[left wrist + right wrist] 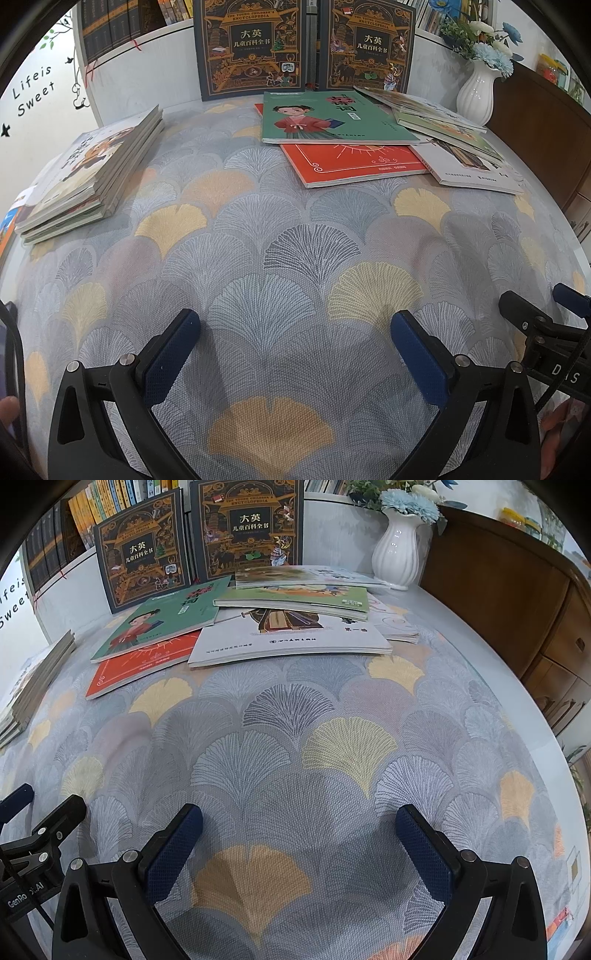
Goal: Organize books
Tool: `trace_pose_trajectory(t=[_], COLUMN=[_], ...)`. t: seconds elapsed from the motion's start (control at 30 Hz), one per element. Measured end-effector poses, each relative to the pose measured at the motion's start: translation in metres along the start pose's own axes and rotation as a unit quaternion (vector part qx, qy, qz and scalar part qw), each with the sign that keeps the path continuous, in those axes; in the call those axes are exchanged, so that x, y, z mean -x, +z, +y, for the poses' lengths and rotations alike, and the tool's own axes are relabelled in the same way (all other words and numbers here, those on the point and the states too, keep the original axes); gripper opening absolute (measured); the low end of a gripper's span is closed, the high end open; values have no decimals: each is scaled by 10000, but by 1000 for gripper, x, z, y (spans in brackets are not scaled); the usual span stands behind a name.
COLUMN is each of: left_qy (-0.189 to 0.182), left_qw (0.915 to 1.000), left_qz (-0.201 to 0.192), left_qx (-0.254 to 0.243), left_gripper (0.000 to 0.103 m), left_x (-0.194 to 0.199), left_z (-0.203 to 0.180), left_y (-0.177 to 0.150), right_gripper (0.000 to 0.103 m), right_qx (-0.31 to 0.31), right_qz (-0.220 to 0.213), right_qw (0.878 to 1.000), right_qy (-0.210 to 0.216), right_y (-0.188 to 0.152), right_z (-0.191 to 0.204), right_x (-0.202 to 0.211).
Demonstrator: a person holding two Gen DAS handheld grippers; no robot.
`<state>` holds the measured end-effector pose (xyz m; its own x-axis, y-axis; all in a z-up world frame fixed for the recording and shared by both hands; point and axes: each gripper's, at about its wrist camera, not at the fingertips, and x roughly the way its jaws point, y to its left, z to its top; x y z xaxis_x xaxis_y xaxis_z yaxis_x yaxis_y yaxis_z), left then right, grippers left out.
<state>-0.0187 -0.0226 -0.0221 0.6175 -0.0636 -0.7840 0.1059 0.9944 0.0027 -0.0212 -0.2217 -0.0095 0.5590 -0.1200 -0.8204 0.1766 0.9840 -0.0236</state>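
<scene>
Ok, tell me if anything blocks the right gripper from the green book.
Nothing visible does. Only bare tablecloth lies between the open right gripper and the green book, which rests atop the red book.

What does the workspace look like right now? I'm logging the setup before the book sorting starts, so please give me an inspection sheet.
Surface: table under a ginkgo-leaf tablecloth, near half bare.
Job's things: neat stack of books at the left; loose overlapping pile at the far right, with a green book lying on a red book, and a white book under more books.
Clutter: white vase of blue flowers at the far right corner.
Grippers: left hand-held gripper open, holding nothing; right hand-held gripper open, holding nothing.
Cables: black cable at the left edge of the left wrist view.
Surroundings: two encyclopedia volumes standing upright at the back, bookshelves behind, wooden cabinet at the right.
</scene>
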Motion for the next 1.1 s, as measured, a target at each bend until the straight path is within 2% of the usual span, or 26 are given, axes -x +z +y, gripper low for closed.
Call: trace_pose_trajectory(t=[0.3, 0.47, 0.63, 0.9, 1.03, 1.1], left_qy=[0, -1, 12, -10, -176, -222], left_qw=[10000, 10000, 10000, 10000, 9995, 9981], left_qz=[0, -1, -2, 26, 265, 513], left_qx=[-1, 0, 8, 66, -73, -254], left_gripper=[103, 103, 103, 103, 103, 103], left_x=[0, 0, 1, 0, 0, -1], left_z=[0, 0, -1, 1, 5, 4], left_y=[0, 0, 0, 0, 2, 6], right_gripper=[103, 103, 103, 103, 103, 103], right_qx=[58, 387, 954, 1244, 1421, 1585], right_qz=[86, 509, 1051, 1230, 1276, 1332], right_qw=[9998, 9971, 9876, 9819, 9784, 9745], right_qy=[184, 419, 672, 722, 787, 865], right_y=[1, 7, 12, 9, 7, 5], right_z=[-1, -2, -2, -1, -1, -2], right_x=[-1, -2, -5, -5, -5, -4])
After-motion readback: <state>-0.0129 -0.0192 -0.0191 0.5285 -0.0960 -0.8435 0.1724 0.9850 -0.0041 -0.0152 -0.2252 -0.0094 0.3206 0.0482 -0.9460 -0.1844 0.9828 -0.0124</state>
